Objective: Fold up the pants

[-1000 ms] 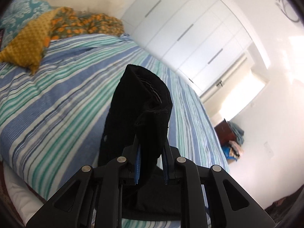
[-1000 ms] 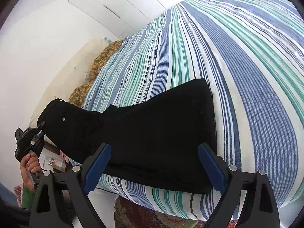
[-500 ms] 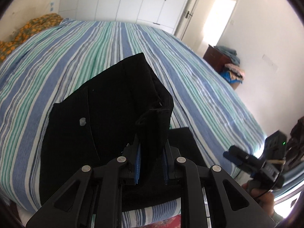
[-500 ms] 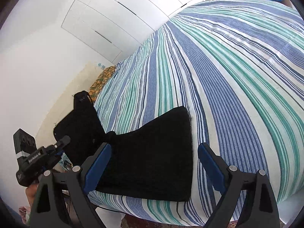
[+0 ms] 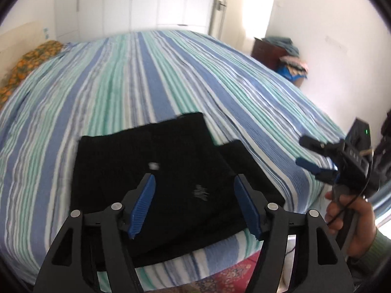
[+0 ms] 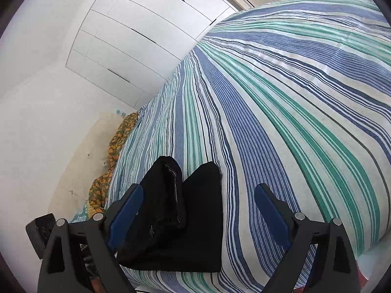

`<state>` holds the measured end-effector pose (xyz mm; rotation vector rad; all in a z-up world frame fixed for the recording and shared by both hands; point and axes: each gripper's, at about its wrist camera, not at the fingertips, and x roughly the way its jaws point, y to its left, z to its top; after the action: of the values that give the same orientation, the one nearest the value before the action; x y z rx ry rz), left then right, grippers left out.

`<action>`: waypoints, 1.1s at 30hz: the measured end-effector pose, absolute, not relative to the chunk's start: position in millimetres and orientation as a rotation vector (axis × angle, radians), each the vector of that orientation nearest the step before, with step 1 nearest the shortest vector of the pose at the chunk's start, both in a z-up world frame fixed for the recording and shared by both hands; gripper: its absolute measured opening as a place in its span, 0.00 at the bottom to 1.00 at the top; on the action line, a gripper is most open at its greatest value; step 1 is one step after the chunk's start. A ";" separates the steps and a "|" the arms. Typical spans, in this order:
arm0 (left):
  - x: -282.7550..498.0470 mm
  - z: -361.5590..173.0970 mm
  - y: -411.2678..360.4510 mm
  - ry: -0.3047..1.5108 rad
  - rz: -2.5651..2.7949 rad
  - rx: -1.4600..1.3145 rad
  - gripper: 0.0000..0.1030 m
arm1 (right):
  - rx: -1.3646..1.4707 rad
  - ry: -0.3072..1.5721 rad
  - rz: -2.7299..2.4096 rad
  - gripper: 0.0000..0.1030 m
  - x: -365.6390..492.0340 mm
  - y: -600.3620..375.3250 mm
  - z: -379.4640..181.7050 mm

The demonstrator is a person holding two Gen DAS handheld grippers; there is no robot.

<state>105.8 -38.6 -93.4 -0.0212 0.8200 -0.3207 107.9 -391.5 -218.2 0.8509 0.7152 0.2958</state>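
Note:
The black pants (image 5: 158,175) lie folded near the front edge of the striped bed (image 5: 146,78). My left gripper (image 5: 194,178) hovers just above them. Its jaws are opening, and the cloth lies under them, not pinched between the blue pads (image 5: 144,202). In the right wrist view the pants (image 6: 195,224) show a raised top layer on the left with a flat layer beneath. My right gripper (image 6: 199,193) stands open above them with nothing in it. A hand holds that right gripper (image 5: 309,153) off the bed's right side.
An orange patterned cloth (image 5: 29,66) lies at the head of the bed. White wardrobes (image 5: 146,0) line the far wall. A dark cabinet (image 5: 268,51) with piled clothes stands by the doorway. A red rug (image 5: 232,276) lies below the bed edge.
My left gripper carried the held end of the pants over onto the rest, then let go as its jaws spread. The right gripper stayed open and drifted sideways.

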 end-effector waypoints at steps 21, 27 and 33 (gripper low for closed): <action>107.1 -189.8 16.7 1.002 -0.108 -0.046 0.42 | 0.289 1.101 0.804 0.70 184.5 -254.2 -231.1; 112.7 -195.7 20.3 0.998 -0.110 -0.057 0.46 | 0.168 1.224 0.890 0.50 201.9 -244.1 -243.5; 117.8 -192.1 23.0 1.013 -0.115 -0.064 0.50 | 0.172 1.312 0.945 0.23 221.5 -229.6 -254.7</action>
<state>117.8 23.0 -192.1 -0.0637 1.0133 -0.1149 221.5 -229.6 -254.7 0.1717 1.3120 0.9449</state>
